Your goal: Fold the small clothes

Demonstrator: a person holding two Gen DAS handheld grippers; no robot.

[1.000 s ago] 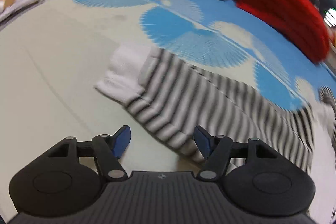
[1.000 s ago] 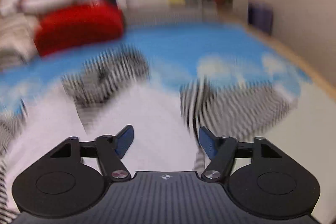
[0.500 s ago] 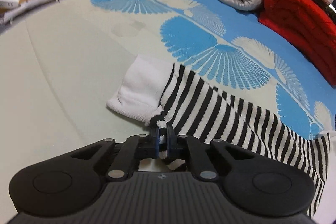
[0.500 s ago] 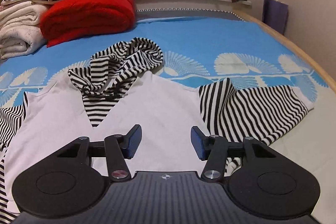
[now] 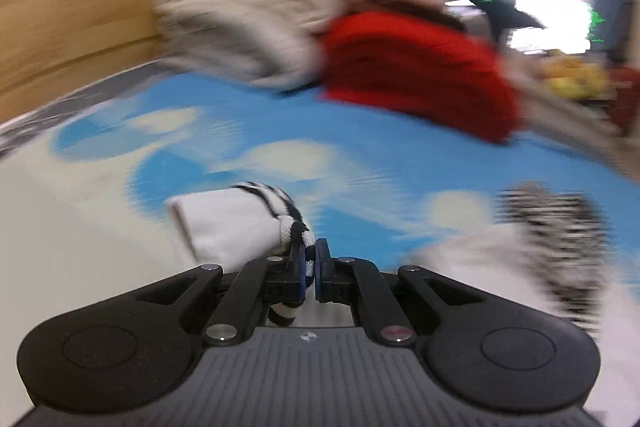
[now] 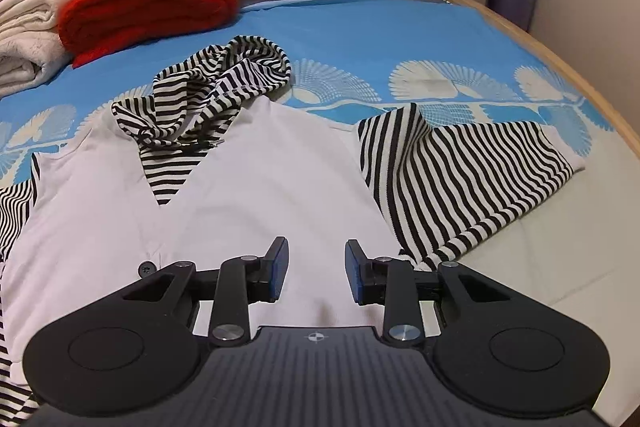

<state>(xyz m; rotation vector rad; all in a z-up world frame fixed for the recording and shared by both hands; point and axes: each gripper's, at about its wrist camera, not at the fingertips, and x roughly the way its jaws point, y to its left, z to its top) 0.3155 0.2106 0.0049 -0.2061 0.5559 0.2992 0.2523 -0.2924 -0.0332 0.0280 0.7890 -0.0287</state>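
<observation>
Pinching, left view: my left gripper (image 5: 310, 263) is clenched on the striped sleeve (image 5: 286, 217), white cuff (image 5: 224, 223) sticking out past the fingers.
Slip risk: I judge the bite thin, only a bunched edge between the pads; a quick swing could tug it free.
Blur: this view is smeared, so I cannot tell how much sleeve hangs below.
Clutter: red blanket (image 5: 416, 75) and towels (image 5: 240, 23) lie beyond, well apart.
Right view: my right gripper (image 6: 317, 269) is released, hovering over the shirt (image 6: 248, 195) on the bed (image 6: 360, 27).
Other sleeve (image 6: 460, 171): spread flat at right.
Hood (image 6: 216, 95): crumpled; folding over it could leave a lump.
Shift risk: nothing pins the body, so it may drag.
</observation>
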